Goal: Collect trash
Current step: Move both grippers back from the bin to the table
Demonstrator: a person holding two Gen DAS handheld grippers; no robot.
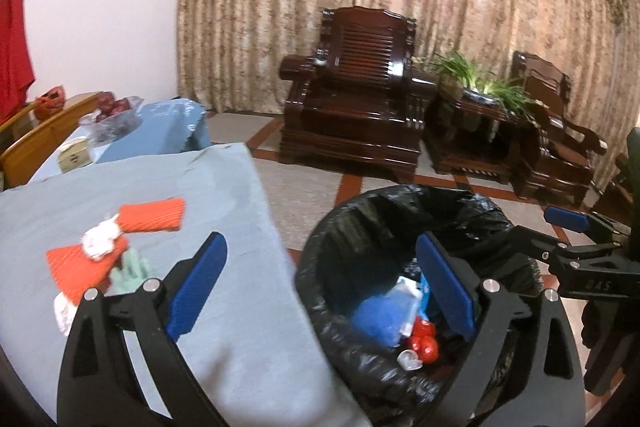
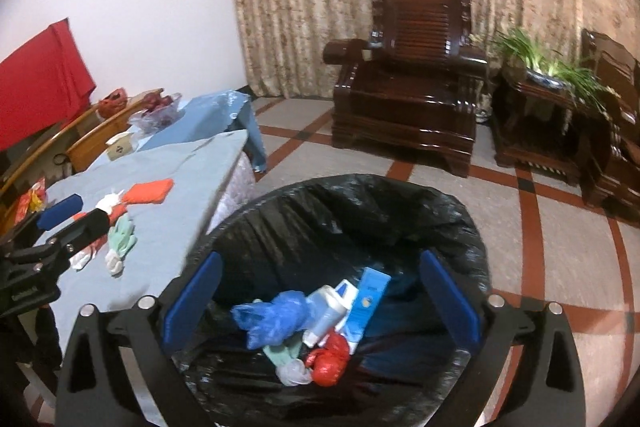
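The bin (image 2: 360, 187) with its black liner stands on the floor beside the blue-covered table (image 2: 180, 211). In it lie a blue plastic bag (image 2: 276, 315), a white and blue box (image 2: 368, 303), a red bag (image 2: 330, 359) and a pale green glove (image 2: 280, 351). My right gripper (image 2: 320, 303) hangs open over the bin with nothing between its pads. My left gripper (image 1: 322, 287) is open and empty too, straddling the table edge and the bin rim (image 1: 400, 195). On the table lie orange ribbed pieces (image 1: 156, 215), a white crumpled wad (image 1: 100, 239) and a green glove (image 1: 132, 267).
Two dark wooden armchairs (image 2: 408, 83) and a side table with a plant (image 2: 536, 67) stand against the curtain. At the table's far end are a glass bowl of red fruit (image 1: 114, 115) and a small box (image 1: 74, 157). Wooden chairs (image 2: 100, 135) line the table's left side.
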